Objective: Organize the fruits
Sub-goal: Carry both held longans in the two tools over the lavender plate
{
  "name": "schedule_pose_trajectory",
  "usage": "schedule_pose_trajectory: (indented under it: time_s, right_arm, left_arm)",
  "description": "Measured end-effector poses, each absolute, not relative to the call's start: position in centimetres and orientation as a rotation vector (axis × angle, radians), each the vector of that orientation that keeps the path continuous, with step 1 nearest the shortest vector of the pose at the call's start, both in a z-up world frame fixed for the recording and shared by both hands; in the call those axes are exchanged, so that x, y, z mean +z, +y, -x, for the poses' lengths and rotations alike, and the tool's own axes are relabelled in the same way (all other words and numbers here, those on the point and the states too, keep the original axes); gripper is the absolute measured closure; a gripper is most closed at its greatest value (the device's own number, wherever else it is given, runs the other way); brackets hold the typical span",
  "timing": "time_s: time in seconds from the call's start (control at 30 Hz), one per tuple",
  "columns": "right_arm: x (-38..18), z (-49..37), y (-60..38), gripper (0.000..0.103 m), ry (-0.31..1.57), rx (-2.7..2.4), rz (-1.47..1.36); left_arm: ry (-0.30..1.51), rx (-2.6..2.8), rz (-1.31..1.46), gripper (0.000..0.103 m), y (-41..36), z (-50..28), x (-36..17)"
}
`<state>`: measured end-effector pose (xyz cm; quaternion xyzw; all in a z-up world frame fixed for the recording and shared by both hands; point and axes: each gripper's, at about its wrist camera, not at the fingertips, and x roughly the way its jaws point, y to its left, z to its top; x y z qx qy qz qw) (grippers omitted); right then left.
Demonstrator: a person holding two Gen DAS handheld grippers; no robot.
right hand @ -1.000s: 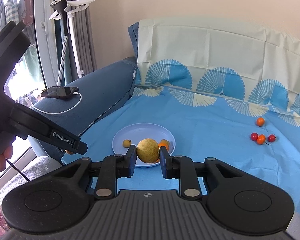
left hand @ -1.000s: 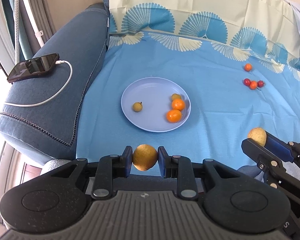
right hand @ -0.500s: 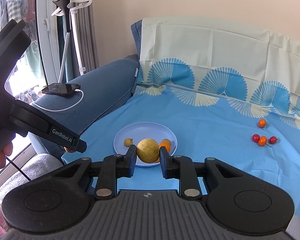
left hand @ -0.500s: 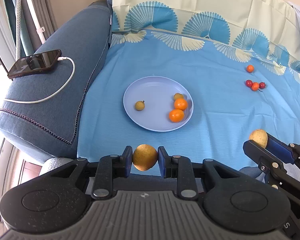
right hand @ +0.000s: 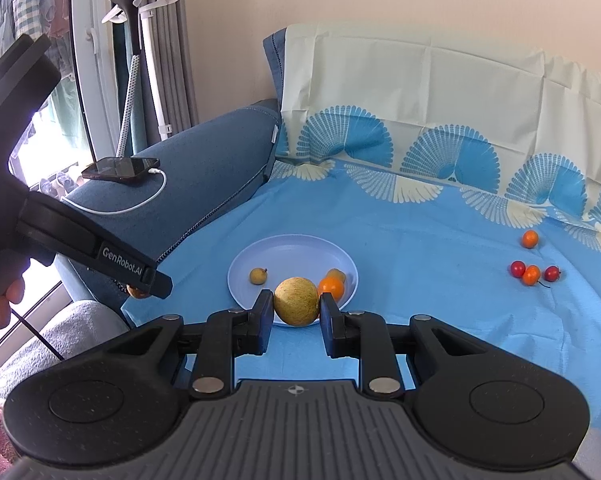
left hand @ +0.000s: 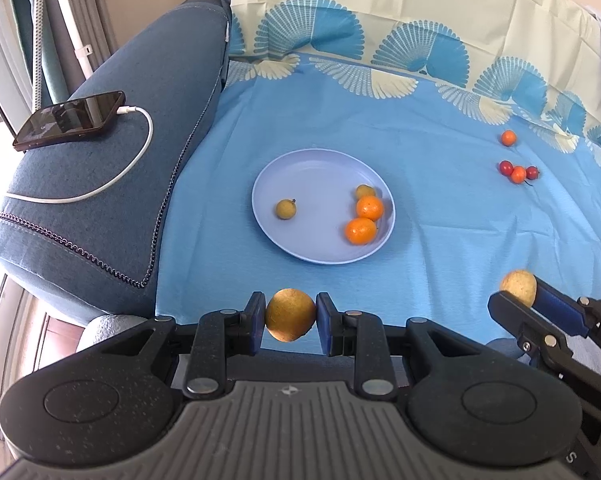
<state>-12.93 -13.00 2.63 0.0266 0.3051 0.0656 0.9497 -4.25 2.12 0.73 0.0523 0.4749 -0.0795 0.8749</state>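
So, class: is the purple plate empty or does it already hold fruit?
Holding fruit: the purple plate carries two oranges and two small yellow-green fruits.

Both views are taken from right behind the gripper fingers, looking forward. From the left wrist, the blue cloth [left hand: 440,216] is seen steeply from above, off its near edge, with the plate [left hand: 312,168] mid-frame. From the right wrist it's looked across lower and flatter, toward the far edge. Plate [right hand: 292,248], phone [right hand: 120,169] and cherry tomatoes [right hand: 534,273] are shared by both.
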Motion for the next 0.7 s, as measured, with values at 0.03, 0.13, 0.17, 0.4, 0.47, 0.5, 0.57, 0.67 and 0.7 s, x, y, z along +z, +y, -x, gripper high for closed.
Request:
schedule_pose_trajectory:
  time_s: [0.03,0.13,0.17,0.4,0.47,0.5,0.57,0.67,0.7]
  right_arm:
    - [2.6,12.8,-13.0,0.077,0.623,0.134,-0.053]
    - [2.3,12.6,-13.1,0.077,0.634,0.136,-0.054]
    - [2.2,12.3,-13.2,0.077,0.639,0.136,-0.055]
    - [1.3,10.3,-13.6,0.077,0.649,0.115,-0.045]
    - [1.0,9.3,-13.7,0.077,0.654,0.112,-0.043]
    - [0.8,8.8,-13.8,0.077,0.658,0.114,-0.044]
    - [0.3,7.6,-13.9,0.077,0.665,0.118,-0.044]
    - [-0.5,5.7,-13.9,0.077,0.678,0.13,-0.047]
    - [-0.8,5.0,-13.8,0.077,0.682,0.134,-0.045]
  left_arm:
    - [0.992,-0.165,-0.107,0.073,2.2,4.0,0.7]
    - [0.992,-0.157,-0.101,0.073,2.4,3.4,0.6]
    - [0.994,-0.154,-0.098,0.073,2.5,3.1,0.6]
    - [1.007,-0.12,-0.083,0.073,3.2,0.1,0.1]
    - [1.012,-0.112,-0.081,0.073,3.3,-1.0,-0.2]
    - [1.013,-0.111,-0.082,0.073,3.2,-1.6,-0.3]
    - [1.009,-0.114,-0.095,0.073,2.8,-2.8,-0.7]
    - [1.009,-0.131,-0.111,0.073,2.1,-4.8,-1.6]
    - [1.012,-0.136,-0.111,0.073,1.9,-5.4,-1.8]
